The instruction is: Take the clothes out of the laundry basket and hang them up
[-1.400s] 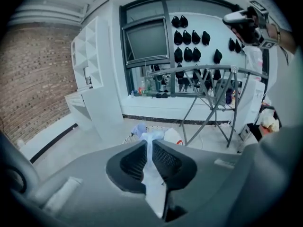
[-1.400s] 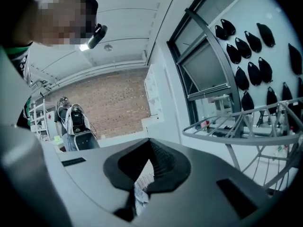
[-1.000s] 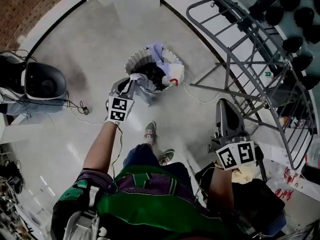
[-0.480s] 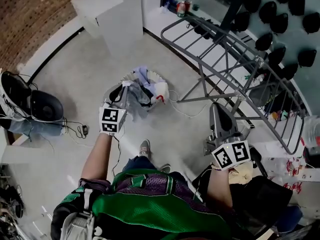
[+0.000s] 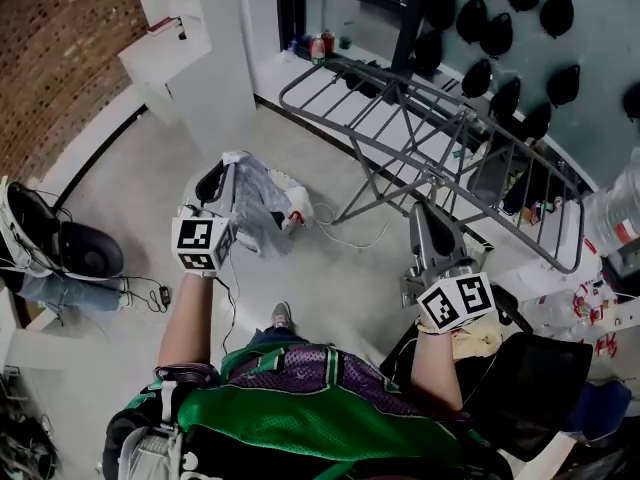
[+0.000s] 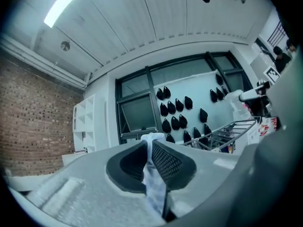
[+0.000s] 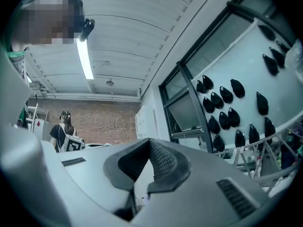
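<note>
Now my left gripper (image 5: 222, 173) has risen, jaws pinching a pale garment (image 5: 258, 208) that hangs at my 11 o'clock, and the right gripper (image 5: 428, 218), jaws pressed together on nothing, has neared the drying rack (image 5: 440, 118) at 1 o'clock, so hanging looks next.
</note>
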Motion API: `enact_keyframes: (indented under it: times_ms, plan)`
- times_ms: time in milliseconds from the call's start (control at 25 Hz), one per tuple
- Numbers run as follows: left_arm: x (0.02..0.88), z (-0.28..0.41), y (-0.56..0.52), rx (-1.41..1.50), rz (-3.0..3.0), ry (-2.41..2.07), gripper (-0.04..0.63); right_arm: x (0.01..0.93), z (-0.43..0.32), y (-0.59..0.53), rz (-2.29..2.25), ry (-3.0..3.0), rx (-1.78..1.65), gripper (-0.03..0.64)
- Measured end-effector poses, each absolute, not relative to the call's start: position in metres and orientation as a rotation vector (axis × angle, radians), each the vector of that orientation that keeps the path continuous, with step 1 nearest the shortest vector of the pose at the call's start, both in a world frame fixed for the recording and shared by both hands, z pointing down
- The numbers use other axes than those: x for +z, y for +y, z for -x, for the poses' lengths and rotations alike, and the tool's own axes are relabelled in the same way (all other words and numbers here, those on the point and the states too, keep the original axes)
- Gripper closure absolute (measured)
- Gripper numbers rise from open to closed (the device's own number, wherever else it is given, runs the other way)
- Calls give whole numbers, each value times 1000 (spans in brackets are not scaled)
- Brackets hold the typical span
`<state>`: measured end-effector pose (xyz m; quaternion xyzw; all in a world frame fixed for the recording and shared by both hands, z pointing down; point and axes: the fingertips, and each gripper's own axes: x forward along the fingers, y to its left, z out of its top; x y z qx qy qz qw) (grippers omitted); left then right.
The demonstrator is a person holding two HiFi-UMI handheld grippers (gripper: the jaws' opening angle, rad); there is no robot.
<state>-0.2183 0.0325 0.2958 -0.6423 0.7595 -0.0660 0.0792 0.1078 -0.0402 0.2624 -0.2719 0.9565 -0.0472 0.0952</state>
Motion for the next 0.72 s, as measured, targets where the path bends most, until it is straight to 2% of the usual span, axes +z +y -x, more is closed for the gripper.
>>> enact_keyframes:
  times_ms: [440,720]
  plan:
    - [203,124,24,-32,1947,2100,554,242,-197,-29,883,2745,-85,617]
    - [168,89,-16,34,2031,1984,554,241,-209,-55,929,2710,-96,617]
